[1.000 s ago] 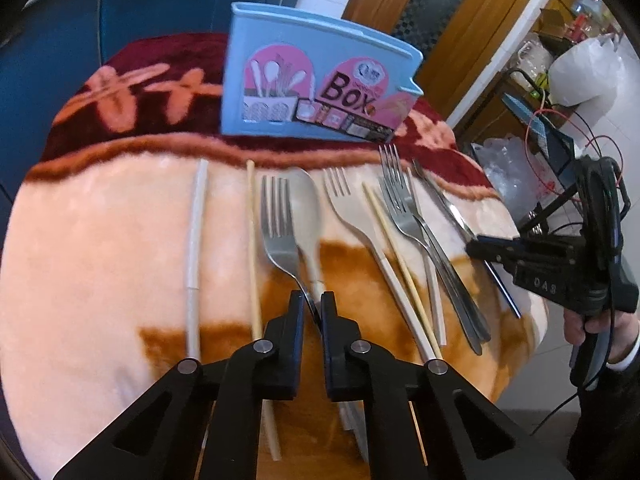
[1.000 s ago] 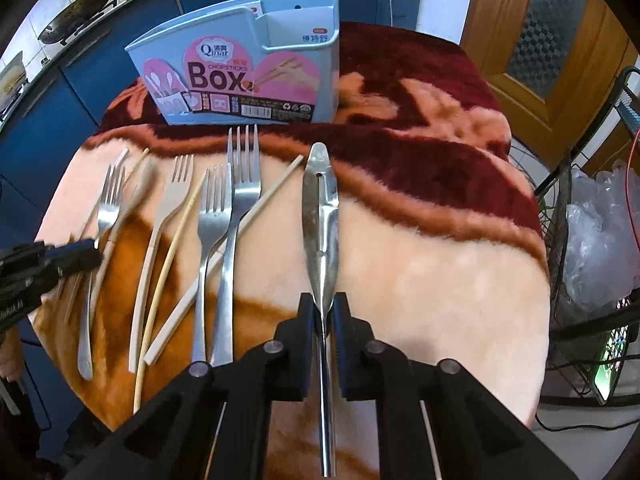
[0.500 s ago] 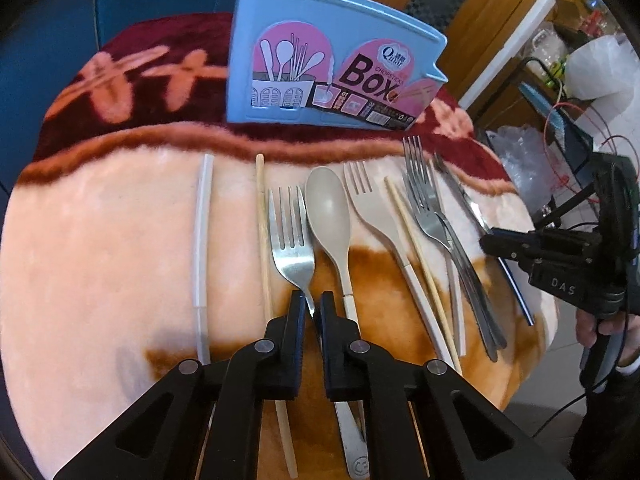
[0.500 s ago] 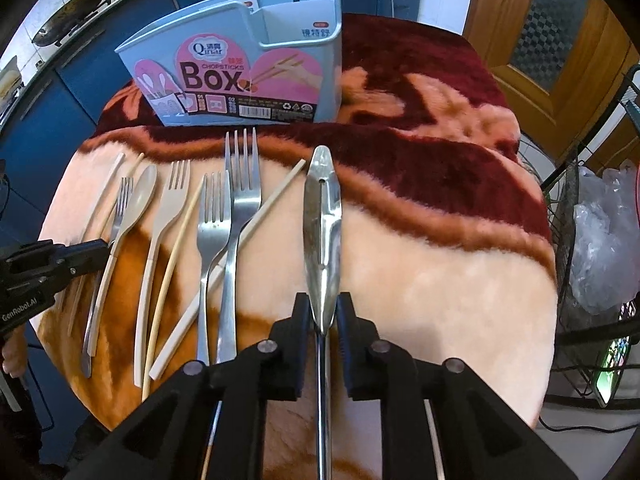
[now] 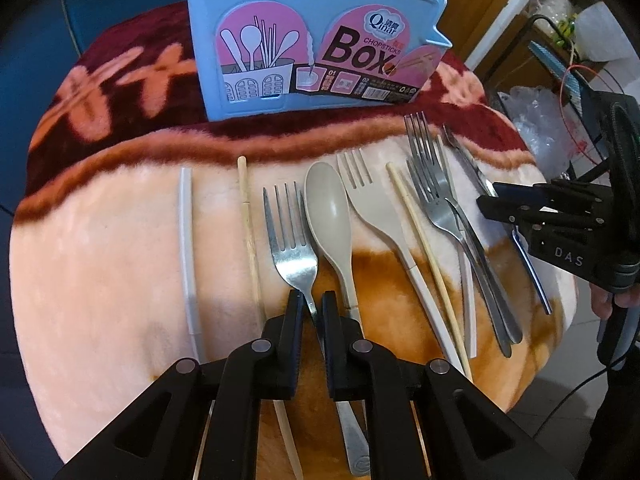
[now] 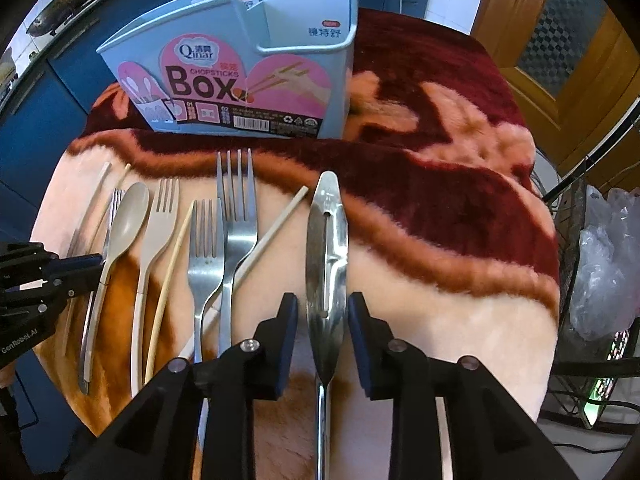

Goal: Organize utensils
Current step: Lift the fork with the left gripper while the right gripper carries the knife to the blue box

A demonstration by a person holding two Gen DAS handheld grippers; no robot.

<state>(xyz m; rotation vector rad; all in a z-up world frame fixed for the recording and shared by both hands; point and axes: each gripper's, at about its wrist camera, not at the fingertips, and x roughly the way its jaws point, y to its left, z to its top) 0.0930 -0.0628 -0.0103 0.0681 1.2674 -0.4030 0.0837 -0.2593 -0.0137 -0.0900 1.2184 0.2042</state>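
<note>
A blue chopsticks box (image 5: 312,40) (image 6: 240,80) stands upright at the back of the blanket-covered table. My left gripper (image 5: 314,300) is shut on the neck of a steel fork (image 5: 292,240), whose tines point toward the box. It shows at the left edge of the right wrist view as the left gripper (image 6: 96,260). My right gripper (image 6: 322,300) has its jaws opening around a slotted steel utensil (image 6: 326,240) that lies on the blanket. The pads stand clear of it on both sides. In the left wrist view the right gripper (image 5: 496,200) hovers over that utensil's handle.
Laid in a row are a beige spoon (image 5: 328,208), a beige fork (image 5: 372,208), a wooden chopstick (image 5: 424,256), two steel forks (image 6: 224,240) and a white stick (image 5: 186,240). The blanket (image 6: 440,300) drops off at the table's rim. A wire rack with plastic bags (image 6: 600,272) stands right.
The right jaws have spread apart off the slotted utensil they were clamped on. Both views have moved nearer the blue box. The left gripper still clamps the fork.
</note>
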